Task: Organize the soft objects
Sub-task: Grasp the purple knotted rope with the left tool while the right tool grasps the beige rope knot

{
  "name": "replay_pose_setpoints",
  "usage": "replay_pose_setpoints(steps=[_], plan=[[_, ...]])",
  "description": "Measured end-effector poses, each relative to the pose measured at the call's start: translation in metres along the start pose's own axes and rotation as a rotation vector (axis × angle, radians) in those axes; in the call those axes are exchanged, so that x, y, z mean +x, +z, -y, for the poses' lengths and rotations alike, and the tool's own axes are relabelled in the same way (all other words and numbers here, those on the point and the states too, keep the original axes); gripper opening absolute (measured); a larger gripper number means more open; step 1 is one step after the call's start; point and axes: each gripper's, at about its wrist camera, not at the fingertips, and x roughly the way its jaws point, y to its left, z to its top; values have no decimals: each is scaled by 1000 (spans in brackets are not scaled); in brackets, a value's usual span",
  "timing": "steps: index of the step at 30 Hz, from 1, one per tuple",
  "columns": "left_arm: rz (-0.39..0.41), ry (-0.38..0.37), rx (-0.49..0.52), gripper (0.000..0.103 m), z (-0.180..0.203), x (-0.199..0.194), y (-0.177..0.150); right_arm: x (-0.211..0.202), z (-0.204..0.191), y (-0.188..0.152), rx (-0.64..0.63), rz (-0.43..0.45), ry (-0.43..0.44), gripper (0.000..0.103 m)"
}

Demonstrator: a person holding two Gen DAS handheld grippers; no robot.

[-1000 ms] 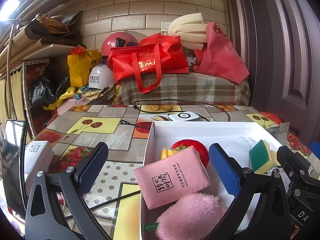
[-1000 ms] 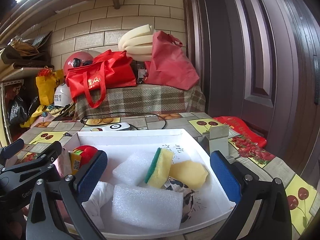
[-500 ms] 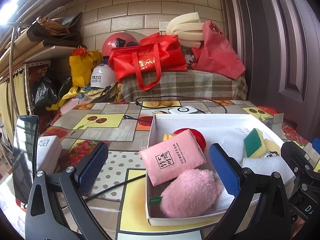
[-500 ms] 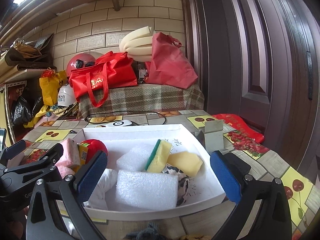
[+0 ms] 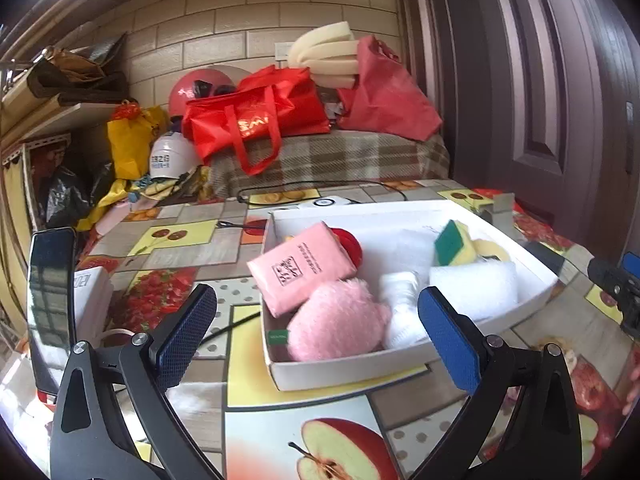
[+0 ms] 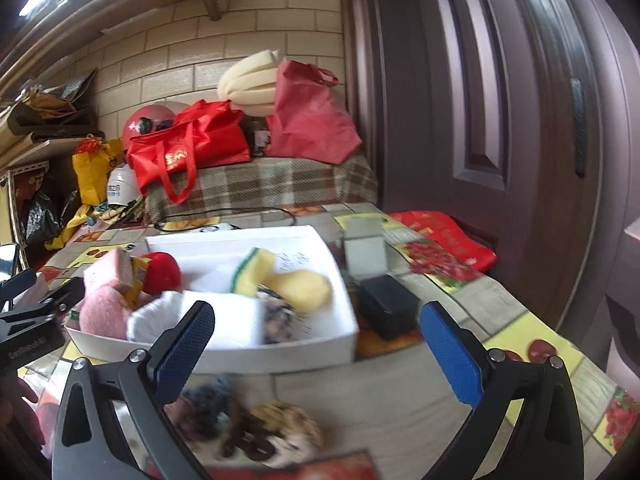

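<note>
From the left wrist, the left gripper (image 5: 316,332) hangs level before the white box (image 5: 360,368), jaws wide and empty, a pink plush (image 5: 336,326) inside. From the right wrist, the right gripper (image 6: 316,350) hangs jaws wide over blurred fuzzy toys (image 6: 248,428) on the worktop (image 6: 400,400).

The left gripper (image 5: 316,340) has 2 black angular arms with triangular cut-outs, silver screws at the joints, and blue cross-hatched pads on its fingers (image 5: 186,338). The right gripper (image 6: 316,344) is built alike: black arms, silver screws, blue textured fingers (image 6: 450,354). White lettering marks the left gripper's black body.
</note>
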Motion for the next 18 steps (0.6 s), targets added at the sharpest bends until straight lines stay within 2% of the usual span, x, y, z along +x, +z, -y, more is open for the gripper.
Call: replay_pose_setpoints(steps=[2,6,7,9,11,13,17,18], plan=[[-34,-59,26,102,7,-2,-2,2,18,-2,43,-52,5,103],[-135,-188,102,102,27,-1,-9,15,40,-12,83,-241,128,103],[-162,-217,120,102,33,-1,-12,20,38,-17,69,-298,164,103],[-169,-226,134,102,38,-5,-14,21,31,-24,38,-365,252,103],[-166,-228,126,102,39,-8,-15,18,15,-26,-36,-374,288,102],[-199,-249,106,102,36,-4,-16,22,-7,-30,-143,-414,312,102],[-246,-273,75,102,33,3,-18,45,-37,-39,-277,-508,289,89],[-254,-279,78,102,34,5,-18,51,-40,-40,-293,-523,285,79]])
